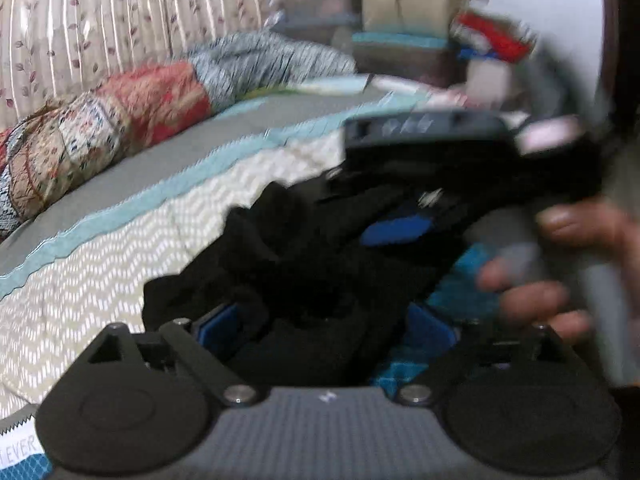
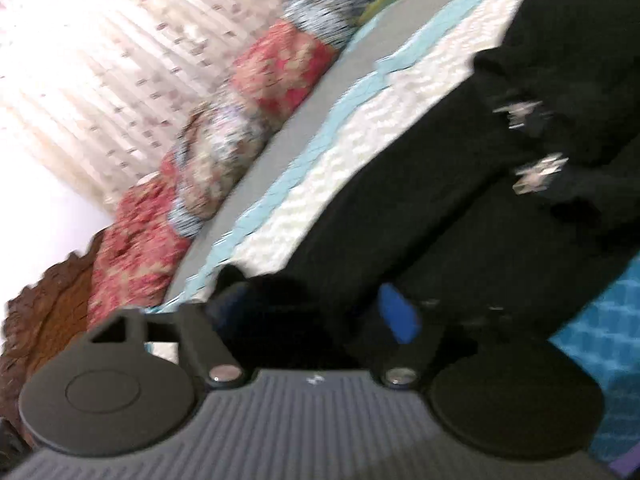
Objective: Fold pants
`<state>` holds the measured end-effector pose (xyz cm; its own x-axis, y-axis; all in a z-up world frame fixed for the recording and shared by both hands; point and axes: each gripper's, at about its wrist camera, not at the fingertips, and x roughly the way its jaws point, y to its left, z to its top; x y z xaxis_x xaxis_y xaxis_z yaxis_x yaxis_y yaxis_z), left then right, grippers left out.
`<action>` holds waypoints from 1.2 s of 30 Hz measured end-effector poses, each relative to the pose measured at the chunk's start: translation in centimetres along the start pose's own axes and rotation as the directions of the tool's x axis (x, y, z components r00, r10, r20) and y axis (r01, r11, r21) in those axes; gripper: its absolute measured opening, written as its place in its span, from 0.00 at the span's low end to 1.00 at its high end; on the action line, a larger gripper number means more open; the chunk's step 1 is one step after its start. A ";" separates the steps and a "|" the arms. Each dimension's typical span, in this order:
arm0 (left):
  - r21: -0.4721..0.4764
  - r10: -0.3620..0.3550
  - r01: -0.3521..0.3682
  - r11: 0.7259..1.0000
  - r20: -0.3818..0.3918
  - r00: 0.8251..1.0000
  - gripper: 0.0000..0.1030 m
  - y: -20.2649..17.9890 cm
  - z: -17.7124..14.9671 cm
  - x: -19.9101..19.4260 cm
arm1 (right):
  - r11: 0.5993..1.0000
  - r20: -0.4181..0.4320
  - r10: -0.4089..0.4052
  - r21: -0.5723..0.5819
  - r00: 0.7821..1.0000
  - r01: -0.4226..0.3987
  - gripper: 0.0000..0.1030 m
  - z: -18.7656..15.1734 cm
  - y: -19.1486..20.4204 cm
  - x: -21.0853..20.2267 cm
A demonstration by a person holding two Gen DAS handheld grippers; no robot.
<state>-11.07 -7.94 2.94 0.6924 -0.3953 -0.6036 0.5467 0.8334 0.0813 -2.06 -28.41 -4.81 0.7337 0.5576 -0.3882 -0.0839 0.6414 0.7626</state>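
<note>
Your left gripper [image 1: 324, 328] has its blue pads spread wide, with bunched black pants [image 1: 288, 264] lying between them; blur hides whether either pad presses the cloth, so you appear to hold nothing. Your right gripper [image 2: 316, 312] is equally wide, one blue finger [image 2: 400, 316] clear against the fabric, the other lost in shadow. The pants [image 2: 460, 184] lie on the patterned bed cover [image 2: 304, 184], their long axis running from your right gripper's jaws away toward the upper right. Both grippers are at the cloth; your right hand [image 1: 560, 272] sits close beside the left.
</note>
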 end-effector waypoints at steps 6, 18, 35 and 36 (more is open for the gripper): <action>-0.176 0.024 -0.005 0.984 0.110 0.994 0.95 4.4 -0.9 -6.7 | 0.995 -0.091 0.057 -0.077 0.994 -0.064 0.92 -0.9 1.8 1.8; -0.209 -0.075 0.094 0.973 0.099 0.992 0.92 4.4 0.6 -1.7 | 0.994 -0.035 0.095 0.057 0.995 -0.093 0.92 1.7 0.2 -0.8; -0.112 -0.218 0.215 0.970 -0.017 0.976 0.93 2.7 -1.7 -2.4 | 0.987 -0.307 0.022 -0.142 0.951 -0.069 0.43 1.5 1.0 7.1; -0.147 -0.201 0.198 0.969 -0.007 0.980 0.93 3.5 -1.8 -2.8 | 0.984 -0.300 0.022 -0.160 0.954 -0.073 0.37 1.9 1.3 7.1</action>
<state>-11.92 -3.20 3.50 0.5651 -0.5523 -0.6129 0.5979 0.7860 -0.1570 4.28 -24.62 -5.59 0.4954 0.7041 -0.5088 -0.2438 0.6749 0.6965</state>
